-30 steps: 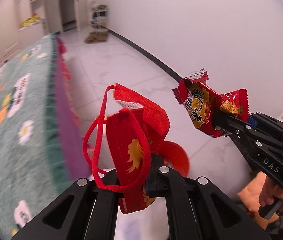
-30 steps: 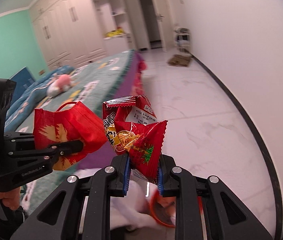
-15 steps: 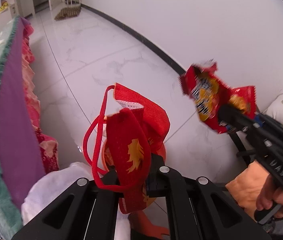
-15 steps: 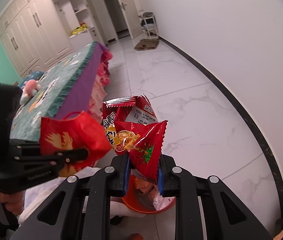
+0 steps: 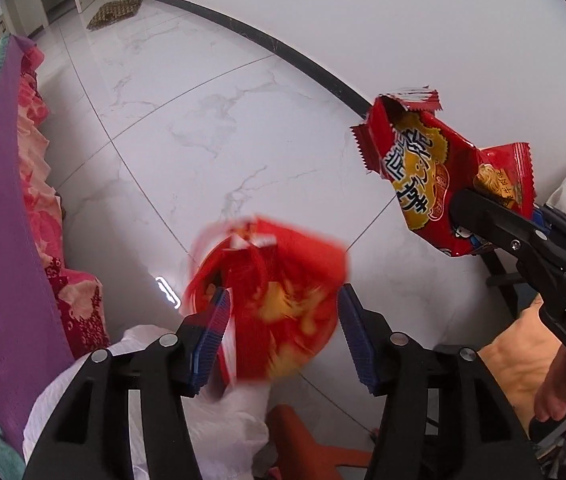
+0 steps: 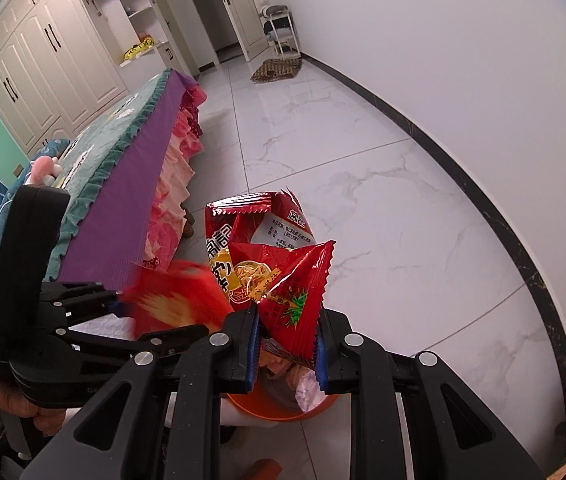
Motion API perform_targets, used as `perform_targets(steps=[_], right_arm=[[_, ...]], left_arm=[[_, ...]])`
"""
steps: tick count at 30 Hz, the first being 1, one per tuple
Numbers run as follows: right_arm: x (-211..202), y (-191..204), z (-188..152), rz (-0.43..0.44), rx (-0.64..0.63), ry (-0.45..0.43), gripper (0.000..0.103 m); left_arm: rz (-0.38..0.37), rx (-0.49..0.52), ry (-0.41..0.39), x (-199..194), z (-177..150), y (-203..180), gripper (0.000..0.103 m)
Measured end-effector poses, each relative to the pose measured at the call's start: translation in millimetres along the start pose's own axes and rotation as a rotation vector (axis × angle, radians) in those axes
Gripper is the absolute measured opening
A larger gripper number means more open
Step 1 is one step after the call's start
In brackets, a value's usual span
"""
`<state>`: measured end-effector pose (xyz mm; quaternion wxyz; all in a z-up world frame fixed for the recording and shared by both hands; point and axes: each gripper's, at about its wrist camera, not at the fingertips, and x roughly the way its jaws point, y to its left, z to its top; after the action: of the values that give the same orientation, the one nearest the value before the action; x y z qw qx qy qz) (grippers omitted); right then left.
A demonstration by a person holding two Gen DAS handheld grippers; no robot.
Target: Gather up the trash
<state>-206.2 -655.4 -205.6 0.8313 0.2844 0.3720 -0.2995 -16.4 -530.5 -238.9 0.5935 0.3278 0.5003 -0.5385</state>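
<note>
Left gripper [image 5: 283, 320]: I see my jaws opening, the blue pads standing well apart on either side of the red mask, neither pad pressing on it.
Red face mask [image 5: 279, 300]: blurred, loose between the left pads, red with a yellow print; it sits over the mouth of the orange bin. In the right wrist view it shows as a red smear [image 6: 175, 300] at the tips of the left gripper [image 6: 123, 312].
Right gripper [image 6: 287, 344]: my jaws are drawn together and clamped on the snack wrappers. From the left wrist view the same gripper [image 5: 495, 220] reaches in from the right, a hand [image 5: 563, 392] on its grip.
Snack wrappers [image 6: 275, 268]: two red foil packets pinched together, the larger one torn open at the top, the smaller one in front with a green leaf print. They stand up from the right pads, above the bin. In the left wrist view [image 5: 427, 176] they hang over the floor, to the right of the mask.
Orange bin [image 6: 283, 404]: directly beneath the right gripper, with crumpled paper and wrappers inside.
White bag [image 5: 235, 412]: crumpled plastic, just beside the bin, under the left gripper.
Bed [image 6: 123, 184]: purple side panel, teal quilt and pink skirt, on the left of both views.
Floor [image 5: 211, 120]: white marble tile, running to a white wall with a dark skirting.
</note>
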Motion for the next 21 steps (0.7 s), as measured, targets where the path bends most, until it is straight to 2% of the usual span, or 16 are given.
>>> perform_targets(steps=[8,12,15,18,21], right_arm=[[21,10,1,0.022,-0.017,0.032,0.022],[34,23,1,0.026,-0.042,0.055,0.025],[42,33,1,0.034,-0.054,0.069,0.035],[46,39,0,0.027,-0.057,0.063,0.053],[46,45,0,0.032,-0.061,0.063,0.054]], left_arm=[[0.050,-0.021,0.002,-5,-6,2,0.057],[0.066,-0.045,-0.017,-15,-9,8,0.057],[0.091,-0.069,-0.027,-21,-11,14,0.057],[0.101,-0.098,-0.030,-24,-13,21,0.057],[0.108,-0.119,-0.032,-26,-17,27,0.057]])
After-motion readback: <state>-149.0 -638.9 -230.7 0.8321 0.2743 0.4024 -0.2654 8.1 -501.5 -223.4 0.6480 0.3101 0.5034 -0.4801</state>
